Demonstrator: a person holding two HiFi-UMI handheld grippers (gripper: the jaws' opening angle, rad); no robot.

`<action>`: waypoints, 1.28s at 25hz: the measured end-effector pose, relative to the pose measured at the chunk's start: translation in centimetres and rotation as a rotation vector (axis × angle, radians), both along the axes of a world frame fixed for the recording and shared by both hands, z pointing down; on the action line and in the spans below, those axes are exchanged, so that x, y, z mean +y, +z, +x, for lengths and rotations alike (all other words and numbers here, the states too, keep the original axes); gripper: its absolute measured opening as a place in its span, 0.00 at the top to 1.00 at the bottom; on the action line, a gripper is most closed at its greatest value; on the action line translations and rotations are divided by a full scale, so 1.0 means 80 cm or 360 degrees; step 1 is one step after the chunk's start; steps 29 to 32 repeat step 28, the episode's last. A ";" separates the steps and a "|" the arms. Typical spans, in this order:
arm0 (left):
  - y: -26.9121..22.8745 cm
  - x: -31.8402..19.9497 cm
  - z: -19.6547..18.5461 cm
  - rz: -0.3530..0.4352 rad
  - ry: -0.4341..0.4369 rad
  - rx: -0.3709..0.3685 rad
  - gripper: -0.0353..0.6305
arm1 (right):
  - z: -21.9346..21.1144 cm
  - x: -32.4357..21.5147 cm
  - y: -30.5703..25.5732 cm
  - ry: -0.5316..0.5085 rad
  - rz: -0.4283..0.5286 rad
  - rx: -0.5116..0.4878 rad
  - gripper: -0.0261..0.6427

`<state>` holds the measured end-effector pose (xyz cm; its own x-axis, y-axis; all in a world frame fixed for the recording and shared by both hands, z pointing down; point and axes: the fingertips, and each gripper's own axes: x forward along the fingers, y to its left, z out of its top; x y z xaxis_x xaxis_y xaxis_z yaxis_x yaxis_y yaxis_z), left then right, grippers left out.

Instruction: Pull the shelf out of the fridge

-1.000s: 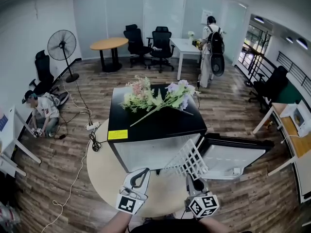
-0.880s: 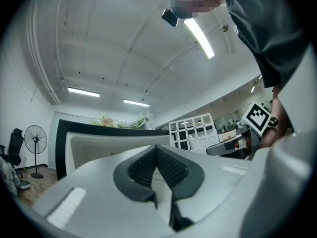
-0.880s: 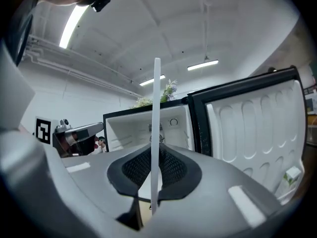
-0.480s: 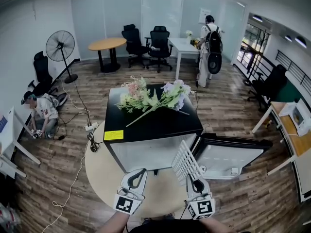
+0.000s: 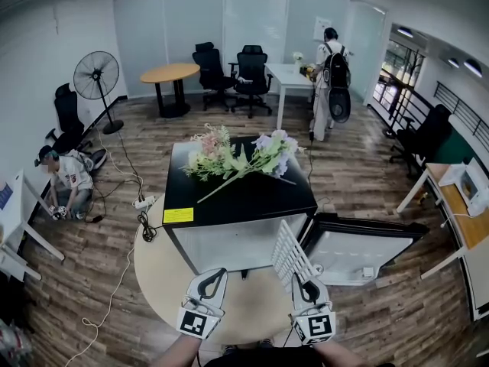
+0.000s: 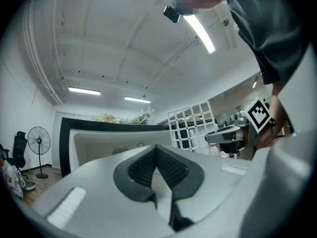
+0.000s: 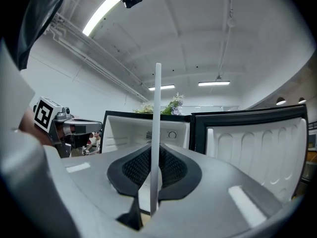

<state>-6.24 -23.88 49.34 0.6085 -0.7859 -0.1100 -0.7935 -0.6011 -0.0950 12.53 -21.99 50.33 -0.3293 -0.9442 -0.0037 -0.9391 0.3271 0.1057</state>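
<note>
A small black fridge stands on a round beige mat, its door swung open to the right. The white wire shelf is outside the fridge, standing nearly upright in front of the opening. My right gripper is shut on the shelf's lower edge. In the right gripper view the shelf runs edge-on up between the pads, with the bare white fridge interior behind. My left gripper hovers left of the shelf, shut on nothing. From the left gripper view the shelf shows at the right.
Artificial flowers lie on the fridge top. A power strip and cables trail on the wood floor at left, near a crouching person. A fan, office chairs, tables and a standing person are farther back.
The shelf has come away from the fridge opening toward me and turned from a slant to nearly upright. Both grippers drew back slightly toward my body.
</note>
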 end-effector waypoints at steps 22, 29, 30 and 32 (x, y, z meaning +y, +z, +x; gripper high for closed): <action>0.002 -0.007 0.008 0.0007 0.0001 0.0022 0.95 | 0.018 -0.011 0.006 0.0082 -0.0014 0.0030 0.91; -0.001 -0.006 0.009 0.0005 -0.0001 0.0033 0.95 | 0.017 -0.010 0.005 0.0089 -0.0020 0.0008 0.91; -0.001 -0.006 0.009 0.0005 -0.0001 0.0033 0.95 | 0.017 -0.010 0.005 0.0089 -0.0020 0.0008 0.91; -0.001 -0.006 0.009 0.0005 -0.0001 0.0033 0.95 | 0.017 -0.010 0.005 0.0089 -0.0020 0.0008 0.91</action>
